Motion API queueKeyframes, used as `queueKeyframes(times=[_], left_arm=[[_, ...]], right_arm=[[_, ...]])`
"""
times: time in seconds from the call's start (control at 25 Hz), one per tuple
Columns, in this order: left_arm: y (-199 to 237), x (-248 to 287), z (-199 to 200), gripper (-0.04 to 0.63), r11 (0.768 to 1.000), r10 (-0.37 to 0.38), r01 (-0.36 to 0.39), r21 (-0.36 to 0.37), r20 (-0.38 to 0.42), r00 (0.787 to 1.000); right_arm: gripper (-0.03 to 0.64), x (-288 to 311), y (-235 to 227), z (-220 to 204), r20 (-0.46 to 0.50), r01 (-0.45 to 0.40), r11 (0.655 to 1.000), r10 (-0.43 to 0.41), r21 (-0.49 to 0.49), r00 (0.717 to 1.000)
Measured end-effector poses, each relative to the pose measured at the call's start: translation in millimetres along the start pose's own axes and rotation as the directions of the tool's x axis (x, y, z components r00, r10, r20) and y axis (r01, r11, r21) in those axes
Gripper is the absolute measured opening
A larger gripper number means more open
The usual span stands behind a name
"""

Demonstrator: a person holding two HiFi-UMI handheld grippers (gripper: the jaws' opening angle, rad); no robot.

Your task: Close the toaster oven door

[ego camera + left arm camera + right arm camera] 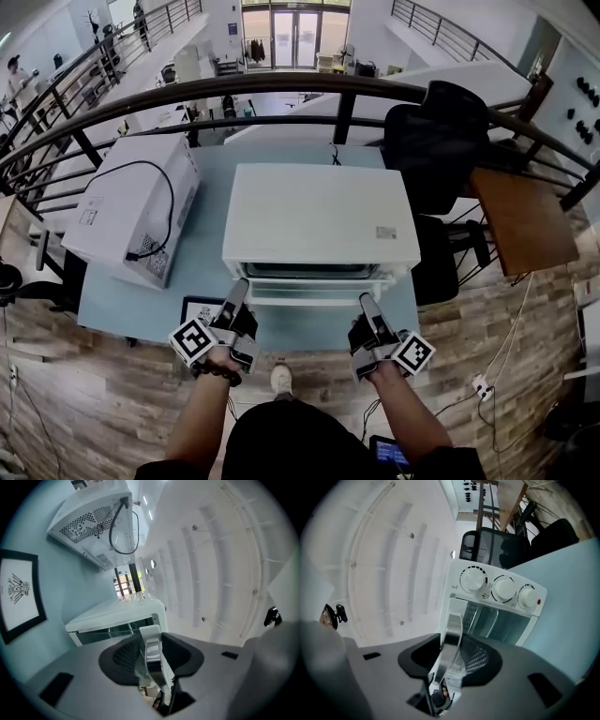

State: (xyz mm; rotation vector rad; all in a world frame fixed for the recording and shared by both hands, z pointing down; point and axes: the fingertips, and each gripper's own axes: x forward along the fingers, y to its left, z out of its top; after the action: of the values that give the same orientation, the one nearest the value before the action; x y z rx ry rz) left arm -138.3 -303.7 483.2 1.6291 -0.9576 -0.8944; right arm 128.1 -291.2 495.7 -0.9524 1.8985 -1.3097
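A white toaster oven [319, 220] stands in the middle of the light blue table [208, 202], its glass door [314, 292] hanging open toward me. My left gripper [236, 298] is at the door's left front edge and my right gripper [367, 309] at its right front edge. In the left gripper view the door handle [151, 644] lies between the black jaws, which are shut on it. The right gripper view shows the chrome handle [452, 641] clamped the same way, below the oven's three knobs [505, 588] and its open cavity [497, 620].
A second white appliance [136, 202] with a black cable lies tilted on the table's left. A framed picture [199, 309] sits by my left gripper. A black chair [436, 141] and a wooden board [523, 220] stand at the right, with a curved railing [281, 86] behind.
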Motion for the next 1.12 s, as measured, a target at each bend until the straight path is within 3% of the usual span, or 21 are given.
queueKeyframes(times=[0.2, 1.12], left_arm=[[-7, 4, 3, 0.138, 1.000, -0.015, 0.015, 0.025, -0.012, 1.000], [-5, -16, -4, 0.143, 0.999, -0.030, 0.030, 0.013, -0.012, 0.999]], right_arm=[[0.129, 12, 3, 9, 0.009, 0.001, 1.000, -0.001, -0.012, 1.000], [0.138, 31, 2, 18, 0.002, 0.037, 0.999, -0.037, -0.033, 0.999]])
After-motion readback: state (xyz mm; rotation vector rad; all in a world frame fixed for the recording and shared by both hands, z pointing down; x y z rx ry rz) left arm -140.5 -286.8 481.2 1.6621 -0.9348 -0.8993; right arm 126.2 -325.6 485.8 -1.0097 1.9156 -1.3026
